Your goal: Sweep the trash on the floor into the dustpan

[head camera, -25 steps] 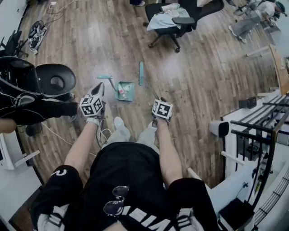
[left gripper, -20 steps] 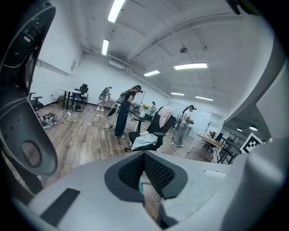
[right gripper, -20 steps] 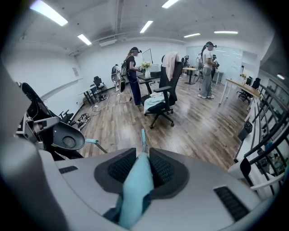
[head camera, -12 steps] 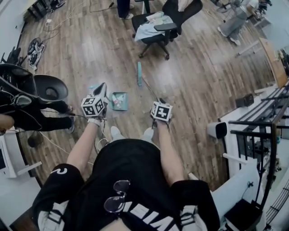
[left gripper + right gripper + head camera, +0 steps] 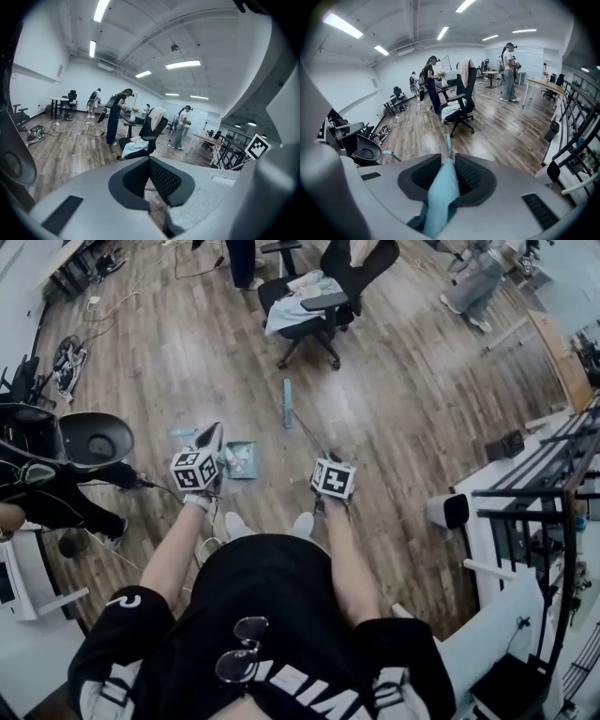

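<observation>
Wood floor (image 5: 403,427), open office. Right gripper (image 5: 449,163) clamps broom handle (image 5: 440,197); left gripper (image 5: 150,164) closed, empty. Short strokes toward dustpan (image 5: 240,461) advisable.

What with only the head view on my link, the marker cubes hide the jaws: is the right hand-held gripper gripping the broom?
Observer: Yes. In the right gripper view, the right hand-held gripper has its jaws shut on the teal broom handle.
Operator: And is the left one on the dustpan?
Observer: No. The left hand-held gripper has its jaws together with nothing between them.
Operator: Where does it aim?
Observer: Out across the room at the office chair, not downward.
</observation>
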The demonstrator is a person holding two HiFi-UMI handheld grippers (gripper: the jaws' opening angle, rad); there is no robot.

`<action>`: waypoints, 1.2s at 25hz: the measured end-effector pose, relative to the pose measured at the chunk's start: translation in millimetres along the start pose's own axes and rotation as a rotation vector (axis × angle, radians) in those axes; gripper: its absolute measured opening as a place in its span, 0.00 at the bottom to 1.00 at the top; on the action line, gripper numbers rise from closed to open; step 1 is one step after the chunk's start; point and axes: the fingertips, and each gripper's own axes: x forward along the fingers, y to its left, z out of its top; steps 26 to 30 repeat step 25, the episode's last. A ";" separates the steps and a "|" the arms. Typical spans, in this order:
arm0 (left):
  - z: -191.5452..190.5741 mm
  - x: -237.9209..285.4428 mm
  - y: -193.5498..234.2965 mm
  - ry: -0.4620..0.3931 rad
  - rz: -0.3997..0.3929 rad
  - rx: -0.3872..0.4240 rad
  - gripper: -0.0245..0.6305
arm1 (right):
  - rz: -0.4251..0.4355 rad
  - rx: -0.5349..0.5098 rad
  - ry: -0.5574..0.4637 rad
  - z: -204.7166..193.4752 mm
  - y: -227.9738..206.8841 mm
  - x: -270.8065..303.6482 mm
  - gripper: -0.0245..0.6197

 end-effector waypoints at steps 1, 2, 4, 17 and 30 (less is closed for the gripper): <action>-1.0 1.5 -1.8 0.003 -0.001 0.000 0.04 | 0.004 0.003 0.002 -1.0 -1.3 0.5 0.17; -1.8 2.9 -2.7 0.005 -0.001 0.000 0.04 | 0.007 0.006 0.005 -1.9 -1.7 1.1 0.17; -3.6 4.9 -3.8 0.007 -0.002 0.001 0.04 | -0.002 0.000 0.000 -1.6 -4.6 2.2 0.17; -7.2 11.5 -15.1 0.029 -0.001 0.014 0.04 | 0.013 -0.022 -0.023 5.2 -18.4 2.9 0.17; -10.7 13.8 -17.7 0.028 -0.011 0.015 0.04 | -0.006 -0.032 -0.025 0.8 -23.3 0.8 0.17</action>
